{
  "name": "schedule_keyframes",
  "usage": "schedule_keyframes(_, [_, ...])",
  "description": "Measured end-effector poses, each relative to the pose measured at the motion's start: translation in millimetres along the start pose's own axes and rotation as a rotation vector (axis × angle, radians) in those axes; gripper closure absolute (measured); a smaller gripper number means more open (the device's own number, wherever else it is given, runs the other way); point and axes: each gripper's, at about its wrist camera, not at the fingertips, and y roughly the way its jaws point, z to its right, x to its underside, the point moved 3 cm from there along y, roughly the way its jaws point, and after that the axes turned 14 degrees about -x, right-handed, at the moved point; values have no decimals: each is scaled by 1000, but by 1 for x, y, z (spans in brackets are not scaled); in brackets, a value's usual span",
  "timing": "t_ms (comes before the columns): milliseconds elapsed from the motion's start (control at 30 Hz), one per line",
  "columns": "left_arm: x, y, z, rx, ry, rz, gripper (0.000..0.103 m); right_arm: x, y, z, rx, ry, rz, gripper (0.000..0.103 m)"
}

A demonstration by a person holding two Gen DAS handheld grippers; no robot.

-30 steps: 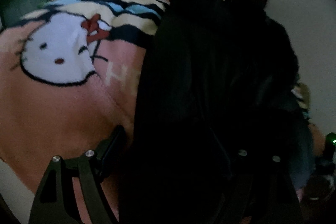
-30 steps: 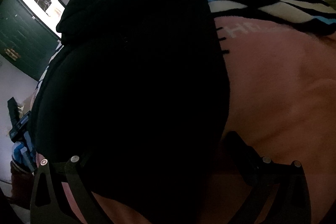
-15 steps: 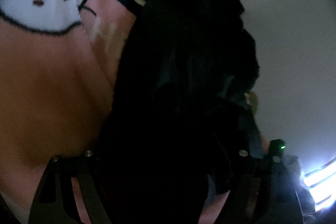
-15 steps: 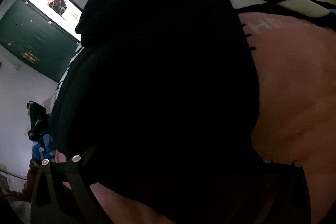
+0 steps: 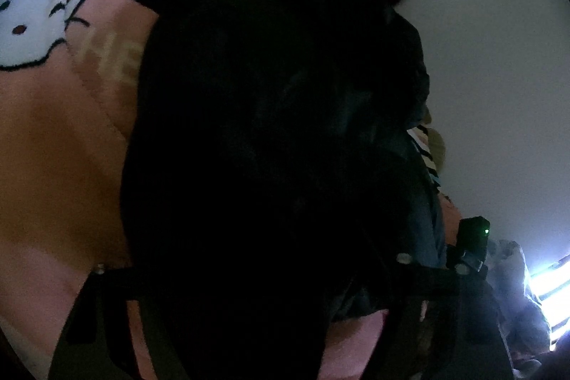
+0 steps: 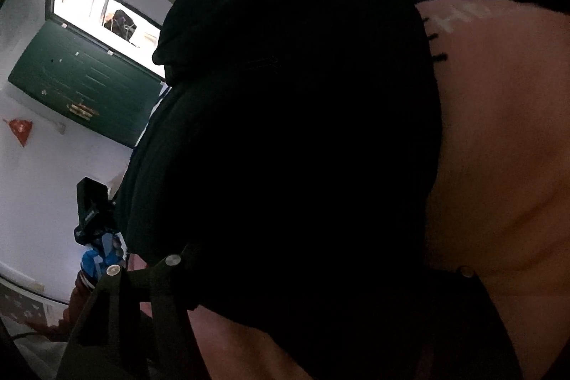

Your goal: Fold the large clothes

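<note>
A large black garment lies in a bulky heap on a pink Hello Kitty blanket. It fills the middle of both views and also shows in the right wrist view. My left gripper reaches into the garment's near edge, and the black cloth covers its fingertips. My right gripper is at the near edge from the other side, its fingertips buried in the cloth too. Whether either is closed on the cloth is hidden.
The blanket spreads beyond the garment on the bed. A white wall stands beside the bed. A green door with a bright window above it is at the left. The other gripper's body shows at the edge.
Both grippers have lifted and tilted with the garment's near edge; the views swung toward the wall and door, and the cloth now covers both pairs of fingertips.
</note>
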Motion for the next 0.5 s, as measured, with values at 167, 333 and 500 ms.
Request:
schedule_keyframes(167, [-4, -18, 15, 10, 3, 45, 81, -2, -8, -7, -43, -10, 34, 77])
schedule_keyframes(333, [-26, -56, 38, 67, 13, 119, 88, -17, -30, -30, -108, -49, 108, 85])
schedule_keyframes(500, [-68, -95, 71, 160, 0, 185, 88, -63, -63, -65, -199, -110, 222, 85])
